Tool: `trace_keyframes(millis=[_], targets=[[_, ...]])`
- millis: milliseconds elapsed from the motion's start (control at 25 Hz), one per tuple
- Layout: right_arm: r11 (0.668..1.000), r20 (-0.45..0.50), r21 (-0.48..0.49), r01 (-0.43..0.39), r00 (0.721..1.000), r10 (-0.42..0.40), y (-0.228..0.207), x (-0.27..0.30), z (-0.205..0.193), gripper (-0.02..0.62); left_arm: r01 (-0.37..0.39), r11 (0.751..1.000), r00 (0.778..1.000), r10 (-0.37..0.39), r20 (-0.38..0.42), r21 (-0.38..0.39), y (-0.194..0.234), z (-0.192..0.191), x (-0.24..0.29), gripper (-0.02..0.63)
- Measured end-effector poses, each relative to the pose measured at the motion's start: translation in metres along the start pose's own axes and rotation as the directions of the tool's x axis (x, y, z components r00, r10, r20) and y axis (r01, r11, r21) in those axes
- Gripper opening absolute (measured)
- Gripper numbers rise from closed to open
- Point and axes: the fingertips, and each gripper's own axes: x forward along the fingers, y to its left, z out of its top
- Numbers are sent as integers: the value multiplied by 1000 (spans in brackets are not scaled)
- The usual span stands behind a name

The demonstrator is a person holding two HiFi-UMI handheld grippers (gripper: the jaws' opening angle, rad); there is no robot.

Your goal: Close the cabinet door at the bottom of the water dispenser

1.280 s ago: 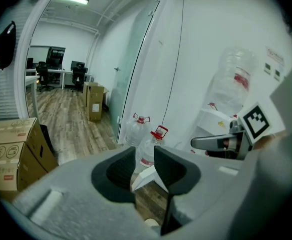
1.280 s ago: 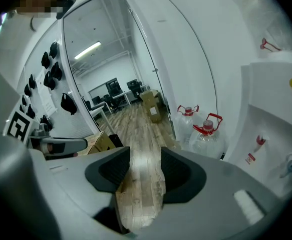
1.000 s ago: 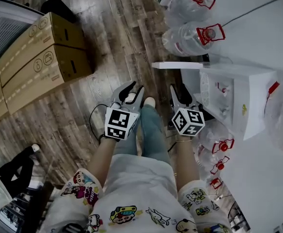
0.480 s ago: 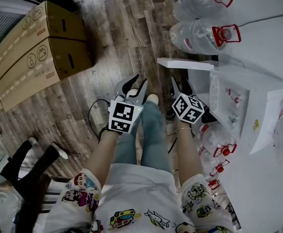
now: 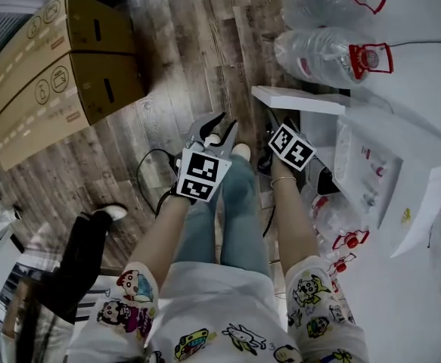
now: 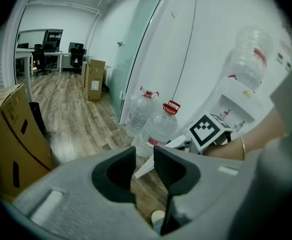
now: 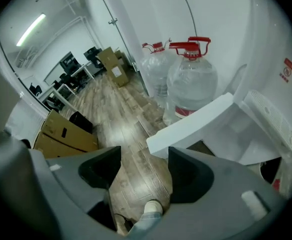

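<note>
Cardboard boxes (image 5: pixel 54 66): far left of the water dispenser (image 5: pixel 390 165); print too small to read.
Left gripper (image 6: pixel 144 154): jaws a narrow gap apart, nothing between them. Only its view catches the distant office desks (image 6: pixel 38 59).
Right gripper (image 7: pixel 144 154): jaws just opening, wide now, empty.
Cabinet door (image 7: pixel 191 126): swung open at the dispenser's base, just beyond the right jaw.
Water bottles (image 5: pixel 333 51): red-capped, beside the dispenser.

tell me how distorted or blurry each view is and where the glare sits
Head view: wide-angle, the cardboard boxes bow, mostly sharp. Left gripper view: fisheye with a black rim, the inverted bottle smeared near the edge. Right gripper view: same fisheye, sheen on the wood floor, cabinet door sharp.
</note>
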Motion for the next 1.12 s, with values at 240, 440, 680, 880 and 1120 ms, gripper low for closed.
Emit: trace_keyframes(millis=[240,440,680,880,1120], targets=[[992,-77,104,75,995,-67,-20,31,-9,327,16,1000,1000,-16,-16,11,1,-2,16,112],[972,-115,205,118,989,-96,-31,53,-9,343,19,1000,1000,-19,-23,6,3,-5,21,112],[941,-135,305,148,985,-112,-40,72,-2,359,10,1000,999,-11,-34,-22,7,-12,21,112],[921,-136,350,168,982,-128,-52,78,4,358,-7,999,999,5,-51,-38,11,-19,16,112],[925,-146,349,151,984,-106,-50,82,4,338,-22,999,998,20,-52,-32,21,-18,12,112]])
